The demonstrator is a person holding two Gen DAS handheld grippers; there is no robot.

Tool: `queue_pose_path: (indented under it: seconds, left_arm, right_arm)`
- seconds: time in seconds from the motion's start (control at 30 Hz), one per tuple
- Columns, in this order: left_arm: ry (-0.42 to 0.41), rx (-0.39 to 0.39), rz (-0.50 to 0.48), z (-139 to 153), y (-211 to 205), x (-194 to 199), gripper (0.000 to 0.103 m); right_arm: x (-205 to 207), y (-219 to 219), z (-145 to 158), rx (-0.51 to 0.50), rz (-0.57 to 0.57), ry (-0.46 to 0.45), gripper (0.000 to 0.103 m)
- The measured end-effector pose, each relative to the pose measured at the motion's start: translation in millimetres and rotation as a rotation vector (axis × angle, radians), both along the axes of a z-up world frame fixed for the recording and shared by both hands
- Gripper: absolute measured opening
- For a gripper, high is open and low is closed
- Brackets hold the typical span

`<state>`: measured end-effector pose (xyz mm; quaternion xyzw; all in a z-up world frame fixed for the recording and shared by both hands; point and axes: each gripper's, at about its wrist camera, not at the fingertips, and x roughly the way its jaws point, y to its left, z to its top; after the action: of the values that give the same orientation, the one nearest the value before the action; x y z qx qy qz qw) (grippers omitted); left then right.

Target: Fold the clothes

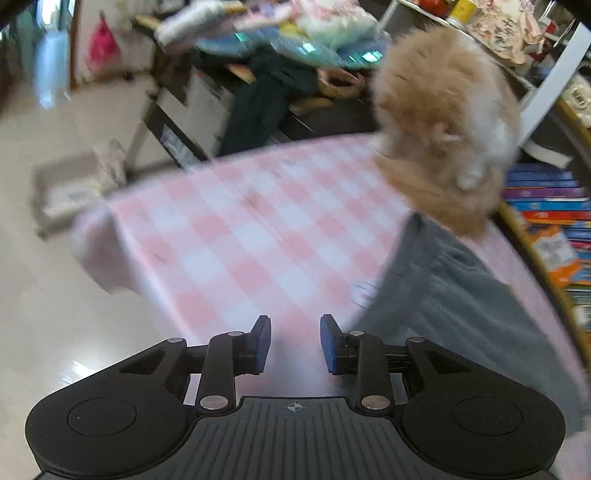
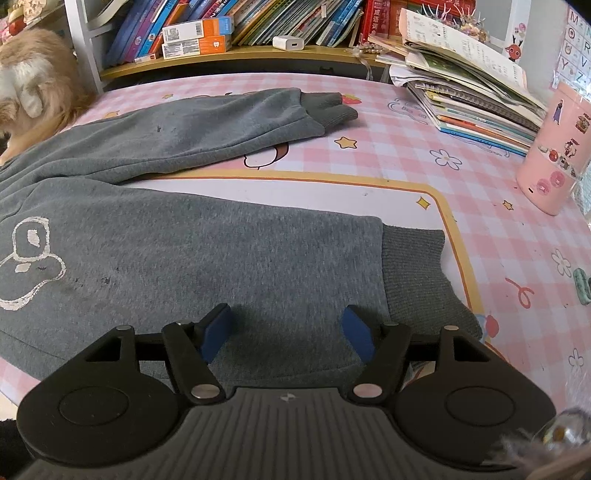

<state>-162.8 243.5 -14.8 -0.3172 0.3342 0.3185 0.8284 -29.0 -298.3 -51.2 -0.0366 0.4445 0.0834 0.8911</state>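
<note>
Grey sweatpants (image 2: 207, 254) lie spread on the pink checked table cover (image 2: 498, 229), both legs pointing right, with a white cartoon print (image 2: 29, 258) at the left. The near leg ends in a ribbed cuff (image 2: 417, 266); the far leg's cuff (image 2: 332, 105) lies near the books. My right gripper (image 2: 286, 332) hovers open over the near leg just short of the cuff, nothing pinched. In the blurred left wrist view, my left gripper (image 1: 295, 343) stands open over the bare cover (image 1: 229, 236), and the grey fabric (image 1: 454, 295) lies just to its right.
A fluffy tan and white cat (image 1: 443, 122) (image 2: 33, 85) sits on the table's far corner by the pants' waist. A stack of books (image 2: 476, 99) and a pink container (image 2: 554, 147) stand at the right. A bookshelf (image 2: 236, 29) runs behind. The table edge drops to the floor (image 1: 55, 295).
</note>
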Motion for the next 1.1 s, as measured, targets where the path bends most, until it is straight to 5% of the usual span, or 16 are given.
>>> queue_pose_path:
  seconds: [0.1, 0.3, 0.47, 0.57, 0.83, 1.1]
  left_arm:
    - [-0.037, 0.106, -0.04, 18, -4, -2, 0.024]
    - [-0.14, 0.119, -0.381, 28, -48, 45, 0.024]
    - [0.054, 0.266, -0.557, 1, -80, 78, 0.018]
    - [0.092, 0.235, -0.498, -10, -62, 69, 0.005]
    - [0.096, 0.141, -0.476, -16, -41, 63, 0.005]
    - [0.079, 0.061, -0.486, -21, -32, 64, 0.005]
  right_arm:
    - [0, 1, 0, 0.001, -0.003, 0.001, 0.067]
    - [1, 2, 0, 0.002, -0.01, 0.007, 0.069]
    - [3, 2, 0, 0.004, -0.006, 0.01, 0.072]
    - [2, -3, 0, 0.006, -0.024, 0.013, 0.072]
    - [-6, -20, 8, 0.038, -0.134, 0.0, 0.052]
    - [4, -28, 6, -0.027, -0.16, 0.006, 0.016]
